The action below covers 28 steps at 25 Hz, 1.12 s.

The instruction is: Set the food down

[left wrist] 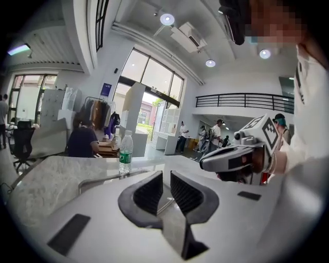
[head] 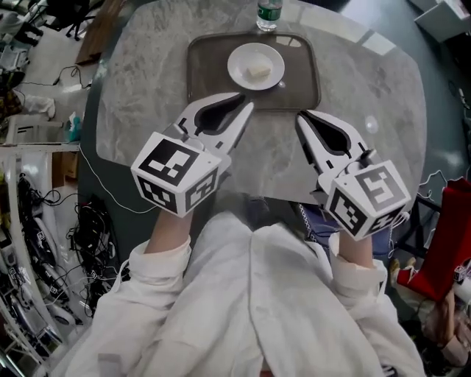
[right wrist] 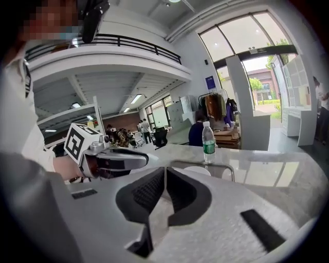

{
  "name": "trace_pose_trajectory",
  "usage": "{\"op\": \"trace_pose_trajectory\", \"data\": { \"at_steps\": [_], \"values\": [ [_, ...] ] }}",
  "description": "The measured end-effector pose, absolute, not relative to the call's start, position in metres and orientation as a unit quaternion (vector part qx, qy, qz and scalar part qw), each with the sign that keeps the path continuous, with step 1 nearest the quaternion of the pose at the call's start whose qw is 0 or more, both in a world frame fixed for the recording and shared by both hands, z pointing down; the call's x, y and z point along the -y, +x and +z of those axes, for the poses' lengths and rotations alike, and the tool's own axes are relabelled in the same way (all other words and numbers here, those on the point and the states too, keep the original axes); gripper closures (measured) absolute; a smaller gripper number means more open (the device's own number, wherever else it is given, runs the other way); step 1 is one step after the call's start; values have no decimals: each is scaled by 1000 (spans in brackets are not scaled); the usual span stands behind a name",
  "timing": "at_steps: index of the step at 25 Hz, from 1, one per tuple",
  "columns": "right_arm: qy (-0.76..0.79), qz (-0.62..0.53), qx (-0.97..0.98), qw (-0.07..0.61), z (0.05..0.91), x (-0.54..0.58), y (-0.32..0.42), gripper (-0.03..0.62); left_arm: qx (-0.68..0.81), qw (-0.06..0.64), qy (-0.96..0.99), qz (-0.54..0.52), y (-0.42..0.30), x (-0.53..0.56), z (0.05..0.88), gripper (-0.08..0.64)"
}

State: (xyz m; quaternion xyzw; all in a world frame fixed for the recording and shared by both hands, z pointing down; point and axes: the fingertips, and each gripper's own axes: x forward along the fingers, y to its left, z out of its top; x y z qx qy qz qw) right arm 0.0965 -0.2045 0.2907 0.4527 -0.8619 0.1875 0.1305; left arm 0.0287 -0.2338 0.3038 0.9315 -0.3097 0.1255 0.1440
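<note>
A white plate (head: 255, 66) with a small pale piece of food (head: 257, 71) rests on a dark tray (head: 200, 74) at the far side of the marble table (head: 147, 96). My left gripper (head: 245, 103) hovers above the table just short of the tray's near edge, its jaws a narrow gap apart with nothing between them (left wrist: 165, 174). My right gripper (head: 302, 116) hangs level with it to the right, its pads together and empty (right wrist: 164, 169). From the right gripper view, the plate's rim (right wrist: 198, 170) shows just past the jaws.
A water bottle (head: 268, 15) stands behind the tray at the table's far edge. Cables and shelving (head: 37, 221) crowd the floor to the left; a red object (head: 449, 243) lies on the right. People stand in the hall beyond the table.
</note>
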Motion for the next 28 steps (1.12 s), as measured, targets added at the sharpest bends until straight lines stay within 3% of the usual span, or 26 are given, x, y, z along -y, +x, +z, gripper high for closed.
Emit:
{"op": "trace_pose_trajectory", "data": {
  "at_steps": [8,14,28],
  "values": [
    [403,142,900,86,239,146,75,589,291,127,944,90,29,155,264,529],
    [384,139,910,74,239,127,57,589,272,196,942,27,17,127,258,531],
    [353,150,921,65,238,114,33,589,223,238,945,30,22,102,269,531]
  ]
}}
